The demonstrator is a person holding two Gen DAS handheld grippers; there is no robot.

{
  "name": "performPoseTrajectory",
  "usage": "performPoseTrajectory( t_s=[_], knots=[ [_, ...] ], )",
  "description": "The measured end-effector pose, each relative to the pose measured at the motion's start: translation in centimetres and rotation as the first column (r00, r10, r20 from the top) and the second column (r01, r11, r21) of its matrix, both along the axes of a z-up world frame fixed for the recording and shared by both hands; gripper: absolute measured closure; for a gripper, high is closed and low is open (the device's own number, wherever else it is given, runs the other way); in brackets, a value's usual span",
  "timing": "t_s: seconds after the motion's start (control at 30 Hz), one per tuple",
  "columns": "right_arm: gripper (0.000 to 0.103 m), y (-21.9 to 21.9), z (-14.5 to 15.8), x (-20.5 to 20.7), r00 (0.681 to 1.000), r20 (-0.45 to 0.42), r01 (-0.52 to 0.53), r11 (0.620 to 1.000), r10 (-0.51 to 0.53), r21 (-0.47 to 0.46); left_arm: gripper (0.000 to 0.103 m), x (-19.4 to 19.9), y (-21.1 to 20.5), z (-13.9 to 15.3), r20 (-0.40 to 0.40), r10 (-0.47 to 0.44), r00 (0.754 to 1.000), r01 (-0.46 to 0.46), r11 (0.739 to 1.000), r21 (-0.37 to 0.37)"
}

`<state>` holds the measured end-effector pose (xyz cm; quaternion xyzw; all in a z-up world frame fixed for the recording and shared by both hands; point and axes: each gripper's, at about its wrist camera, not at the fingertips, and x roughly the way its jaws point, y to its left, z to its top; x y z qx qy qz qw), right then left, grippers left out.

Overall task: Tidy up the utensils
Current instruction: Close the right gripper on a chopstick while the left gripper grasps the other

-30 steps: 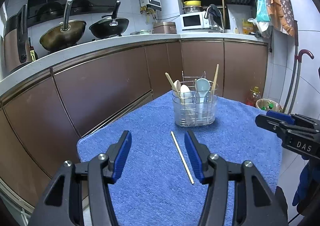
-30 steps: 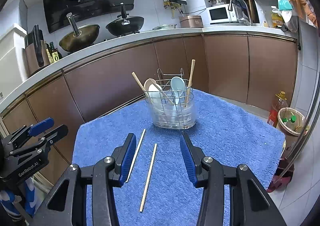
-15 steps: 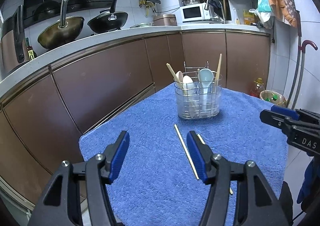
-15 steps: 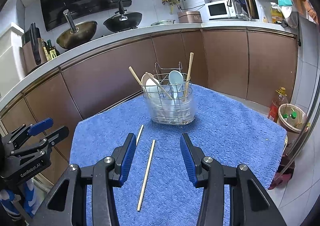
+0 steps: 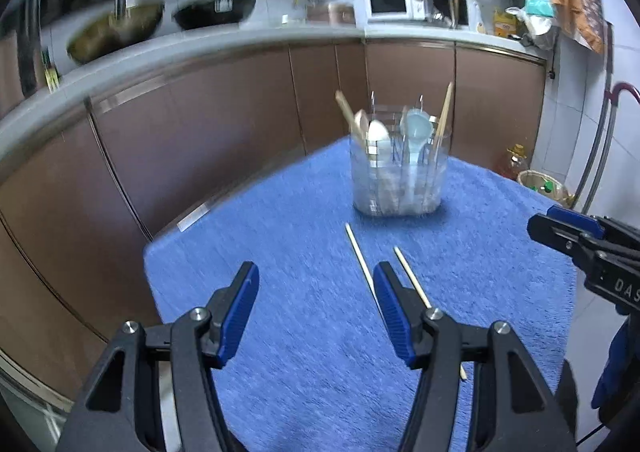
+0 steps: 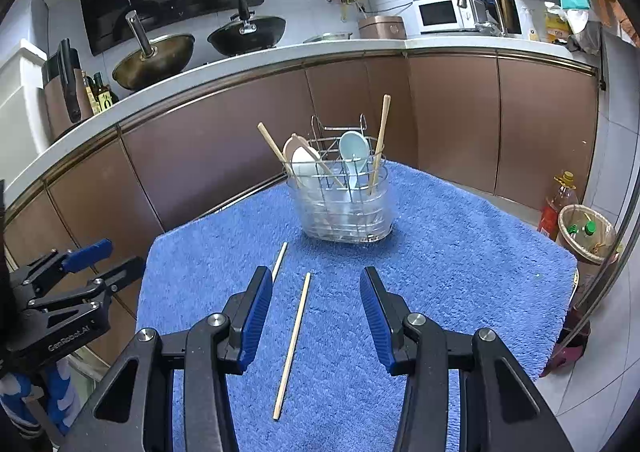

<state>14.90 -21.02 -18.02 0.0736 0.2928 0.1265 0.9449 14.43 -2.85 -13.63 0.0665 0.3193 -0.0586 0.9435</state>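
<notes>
Two wooden chopsticks lie on the blue towel (image 5: 280, 212) in front of a clear utensil holder (image 5: 400, 180) that holds spoons and upright chopsticks. My left gripper (image 5: 314, 280) hovers open over the towel with nothing between its fingers. The left chopstick (image 5: 360, 256) runs up to its right finger, which partly hides the right chopstick (image 5: 408, 272). My right gripper (image 6: 316, 284) is open above the right chopstick (image 6: 294, 332), which shows between its fingers without touching them. The left chopstick (image 6: 280, 258) slips behind its left finger. The holder (image 6: 344, 204) stands just beyond.
Brown cabinet fronts (image 5: 200, 132) wrap the towel's far and left sides, with woks on the counter above. Right of the towel, on the floor, stand an oil bottle (image 6: 558, 200) and a bin (image 6: 584, 232). Each gripper shows at the edge of the other's view.
The left gripper has dipped and shifted, so the second chopstick now shows beside its right finger, and its jaws stand a little wider. The right gripper has hardly moved.
</notes>
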Motion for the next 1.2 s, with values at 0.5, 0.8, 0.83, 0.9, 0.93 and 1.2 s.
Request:
performPoseTrajectory(
  t_s=[0.5, 0.8, 0.83, 0.9, 0.93, 1.2],
  knots=[
    [0.088, 4.3, -4.9, 9.8, 0.919, -0.334, -0.219, 0.976, 0.209, 0.007, 0.047, 14.5, 1.8, -8.3, -0.477, -0.138, 0.868, -0.052, 0.93, -0.364],
    [0.091, 5.4, -8.8, 15.2, 0.854, -0.482, -0.238, 0.971, 0.197, -0.024, 0.061, 20.0, -0.9, -10.7, -0.575, -0.104, 0.811, -0.066, 0.962, -0.266],
    [0.091, 5.5, -9.1, 15.5, 0.85, -0.489, -0.24, 0.97, 0.196, -0.028, 0.062, 20.3, -1.0, -10.9, -0.583, -0.104, 0.806, -0.065, 0.963, -0.261],
    [0.091, 5.6, -9.6, 16.0, 0.843, -0.503, -0.245, 0.969, 0.193, -0.04, 0.067, 20.7, -1.3, -11.3, -0.595, -0.1, 0.798, -0.064, 0.966, -0.249],
    [0.091, 5.7, -9.9, 16.2, 0.839, -0.51, -0.249, 0.967, 0.19, -0.049, 0.067, 20.8, -1.5, -11.2, -0.594, -0.1, 0.798, -0.06, 0.968, -0.244],
    [0.093, 6.4, -11.0, 16.2, 0.834, -0.525, -0.261, 0.96, 0.171, -0.102, 0.094, 21.4, -3.0, -11.6, -0.621, -0.085, 0.779, -0.057, 0.977, -0.206]
  ],
)
